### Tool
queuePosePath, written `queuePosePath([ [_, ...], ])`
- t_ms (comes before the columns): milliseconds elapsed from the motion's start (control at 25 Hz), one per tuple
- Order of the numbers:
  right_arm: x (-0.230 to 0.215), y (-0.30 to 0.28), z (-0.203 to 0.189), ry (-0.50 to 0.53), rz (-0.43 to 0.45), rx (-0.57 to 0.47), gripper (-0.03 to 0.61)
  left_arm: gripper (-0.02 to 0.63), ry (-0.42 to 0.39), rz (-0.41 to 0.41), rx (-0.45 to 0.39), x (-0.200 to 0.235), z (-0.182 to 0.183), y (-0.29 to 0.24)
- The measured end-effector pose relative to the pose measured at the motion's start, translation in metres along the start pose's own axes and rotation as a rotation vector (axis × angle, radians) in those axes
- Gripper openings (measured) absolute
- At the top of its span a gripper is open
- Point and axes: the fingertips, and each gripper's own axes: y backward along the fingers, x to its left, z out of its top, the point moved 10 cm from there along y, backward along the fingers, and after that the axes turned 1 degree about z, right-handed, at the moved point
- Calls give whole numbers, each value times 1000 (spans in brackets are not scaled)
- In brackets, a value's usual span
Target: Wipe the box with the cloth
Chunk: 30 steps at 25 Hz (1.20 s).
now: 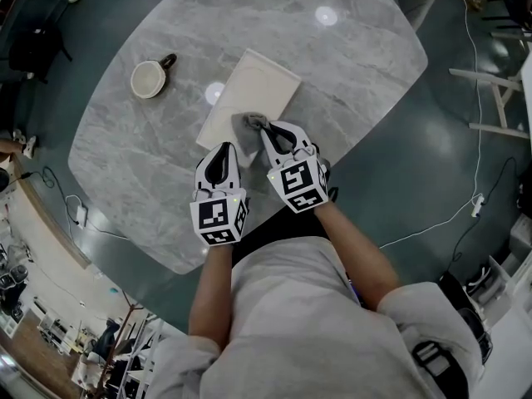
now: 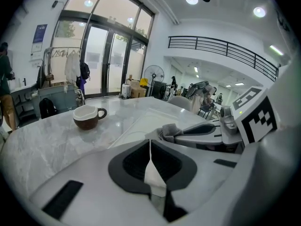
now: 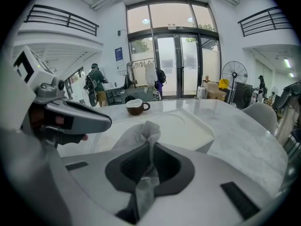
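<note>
A flat cream box [image 1: 256, 88] lies on the grey marble table [image 1: 349, 56], ahead of both grippers. My right gripper [image 1: 268, 129] is shut on a grey cloth [image 1: 249, 123], and the cloth rests on the box's near part. In the right gripper view the cloth [image 3: 148, 131] bunches out of the shut jaws over the box [image 3: 188, 128]. My left gripper [image 1: 224, 150] sits at the box's near edge, just left of the right one. Its jaws are shut on a thin white strip [image 2: 153, 173] that looks like the box's edge.
A brown mug with a white inside [image 1: 150, 79] stands on the table to the left of the box. The table's near rim [image 1: 179, 260] curves just in front of the person's body. A white cable [image 1: 465, 210] runs over the floor at the right.
</note>
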Motion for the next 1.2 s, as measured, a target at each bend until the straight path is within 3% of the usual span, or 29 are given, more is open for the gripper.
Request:
queuePosePath([
  [680, -50, -10, 10, -10, 6, -9, 41, 31, -12, 26, 19, -14, 25, -31],
  [1200, -89, -15, 18, 14, -56, -23, 41, 31, -8, 22, 39, -26, 35, -53],
])
